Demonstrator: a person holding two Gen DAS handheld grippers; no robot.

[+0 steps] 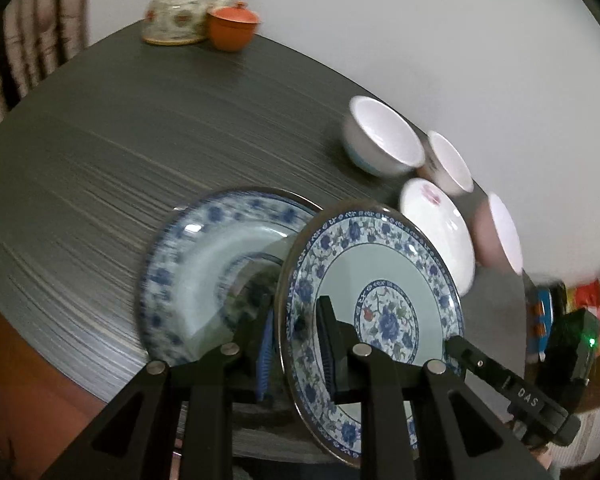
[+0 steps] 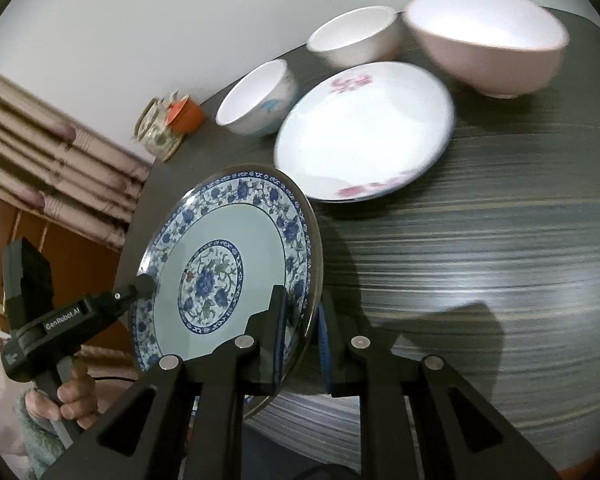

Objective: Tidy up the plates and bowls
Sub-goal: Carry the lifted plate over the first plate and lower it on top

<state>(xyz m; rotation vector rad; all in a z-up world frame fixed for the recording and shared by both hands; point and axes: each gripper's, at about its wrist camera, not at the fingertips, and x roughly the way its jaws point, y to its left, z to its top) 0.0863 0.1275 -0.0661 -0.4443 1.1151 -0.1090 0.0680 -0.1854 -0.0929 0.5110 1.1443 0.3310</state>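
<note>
Both grippers hold one blue-and-white floral plate (image 1: pixel 380 280) tilted above the dark table. My left gripper (image 1: pixel 296 332) is shut on its near rim. My right gripper (image 2: pixel 302 332) is shut on the opposite rim of the same plate (image 2: pixel 228 264); its tip also shows in the left wrist view (image 1: pixel 456 344). A second blue-and-white plate (image 1: pixel 204 264) lies on the table just behind and left of the held one. A white plate with pink flowers (image 2: pixel 364 132) lies farther back. Three bowls stand behind it: a white one with blue marks (image 2: pixel 256 100), a grey one (image 2: pixel 356 36) and a pink one (image 2: pixel 488 44).
A glass teapot (image 1: pixel 176 8) and an orange lidded cup (image 1: pixel 232 26) stand at the table's far corner by the white wall. A striped curtain (image 2: pixel 52 152) hangs at the left. The table (image 2: pixel 480 240) is dark streaked wood. Colourful packets (image 1: pixel 580 300) lie at the right edge.
</note>
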